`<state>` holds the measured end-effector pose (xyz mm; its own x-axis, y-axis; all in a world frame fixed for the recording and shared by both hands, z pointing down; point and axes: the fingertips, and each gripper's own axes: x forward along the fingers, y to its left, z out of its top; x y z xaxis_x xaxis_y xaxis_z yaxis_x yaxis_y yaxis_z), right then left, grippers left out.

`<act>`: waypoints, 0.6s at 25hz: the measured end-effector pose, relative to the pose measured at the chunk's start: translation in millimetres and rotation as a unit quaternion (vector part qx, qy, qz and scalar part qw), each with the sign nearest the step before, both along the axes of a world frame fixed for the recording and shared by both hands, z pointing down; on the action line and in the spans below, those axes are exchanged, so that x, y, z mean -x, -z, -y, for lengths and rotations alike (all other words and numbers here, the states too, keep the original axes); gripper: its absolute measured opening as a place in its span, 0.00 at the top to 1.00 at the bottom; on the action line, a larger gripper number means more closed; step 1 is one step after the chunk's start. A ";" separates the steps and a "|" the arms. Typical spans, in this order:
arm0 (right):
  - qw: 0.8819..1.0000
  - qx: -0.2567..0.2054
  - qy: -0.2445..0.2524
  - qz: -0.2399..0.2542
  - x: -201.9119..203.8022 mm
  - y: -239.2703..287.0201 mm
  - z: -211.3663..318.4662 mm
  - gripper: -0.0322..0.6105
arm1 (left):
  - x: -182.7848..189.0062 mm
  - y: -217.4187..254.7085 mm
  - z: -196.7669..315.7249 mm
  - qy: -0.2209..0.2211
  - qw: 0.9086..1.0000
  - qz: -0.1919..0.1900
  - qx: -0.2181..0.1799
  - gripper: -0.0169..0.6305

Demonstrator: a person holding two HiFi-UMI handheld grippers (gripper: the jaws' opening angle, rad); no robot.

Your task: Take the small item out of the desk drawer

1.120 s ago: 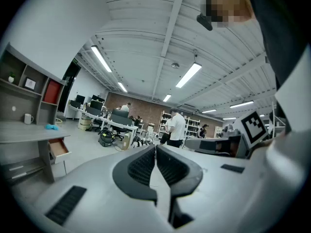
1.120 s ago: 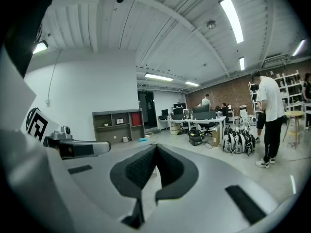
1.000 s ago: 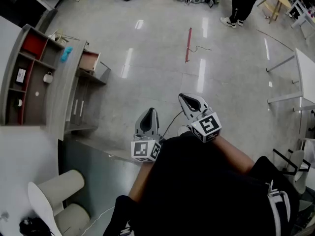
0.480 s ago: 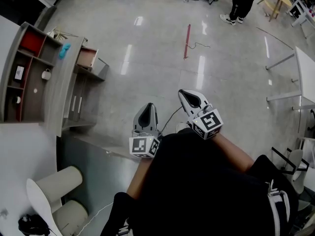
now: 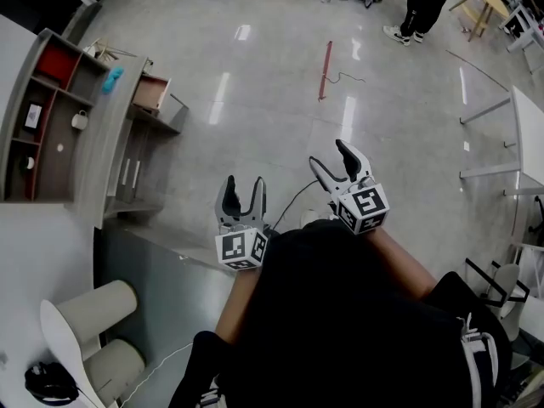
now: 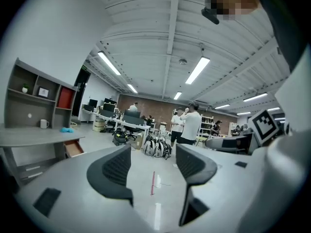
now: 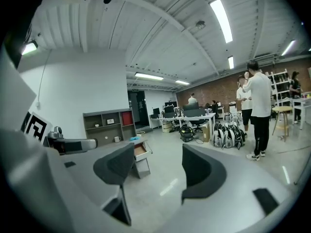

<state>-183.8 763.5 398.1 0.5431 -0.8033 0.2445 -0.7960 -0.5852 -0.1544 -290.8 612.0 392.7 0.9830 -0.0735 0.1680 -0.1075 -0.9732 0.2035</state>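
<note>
- Our left tool (image 5: 242, 185) has its jaws spread wide. They've just been opening, and there's nothing between them but bare floor (image 5: 280, 83).
- Same deal with the right tool (image 5: 330, 155): the jaws have just been opening, they're wide apart now and they hold nothing.
- We've got both tools close in front of us, pointing out roughly level over the floor.
- The drawer (image 5: 153, 93) is off to the far left, well apart from both tools. It's pulled out from under the tabletop (image 5: 106, 143), so the top is open for reaching in.
- We can't see the small item from here. From the head view the inside of the drawer is too small to make out, and the gripper views only catch its front.
- There's a blue thing (image 5: 111, 81) on the tabletop just beside the drawer, but that's not in the drawer, so we'd leave it.
- Our guess on handling: anything that fits in that shallow drawer should be light, and one tool should manage it.
- We don't know yet whether it's stiff or slippery, so we'd close slowly.
- We'd come in from above and pinch it across its narrowest sides, staying off the drawer walls.
</note>
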 end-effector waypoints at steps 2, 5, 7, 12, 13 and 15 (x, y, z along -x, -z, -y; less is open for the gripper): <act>1.000 0.004 -0.001 0.007 -1.6 -2.8 -3.1 0.48 | 3.7 -4.8 6.4 0.014 1.000 0.004 0.002 0.55; 1.000 0.004 0.016 0.012 1.2 -7.7 -7.0 0.48 | 6.8 -9.8 1.5 0.015 1.000 0.008 0.007 0.55; 0.999 0.008 0.033 0.017 6.3 -12.5 -8.1 0.49 | 9.9 -13.8 -4.4 0.013 1.000 0.012 0.012 0.55; 0.998 0.013 0.054 0.026 8.2 -26.4 0.9 0.49 | 19.9 -24.5 5.6 0.027 0.999 0.030 0.019 0.55; 0.998 0.012 0.054 0.031 7.4 -28.7 2.1 0.49 | 20.7 -25.4 6.9 0.027 0.999 0.035 0.019 0.55; 0.998 0.010 0.055 0.041 4.0 -32.7 4.4 0.50 | 17.8 -26.7 9.3 0.022 0.999 0.043 0.016 0.55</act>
<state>-187.8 759.1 430.8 0.4298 -0.8510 0.3019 -0.8405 -0.4992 -0.2105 -308.6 602.7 419.4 0.9606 -0.1103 0.2552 -0.1694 -0.9601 0.2227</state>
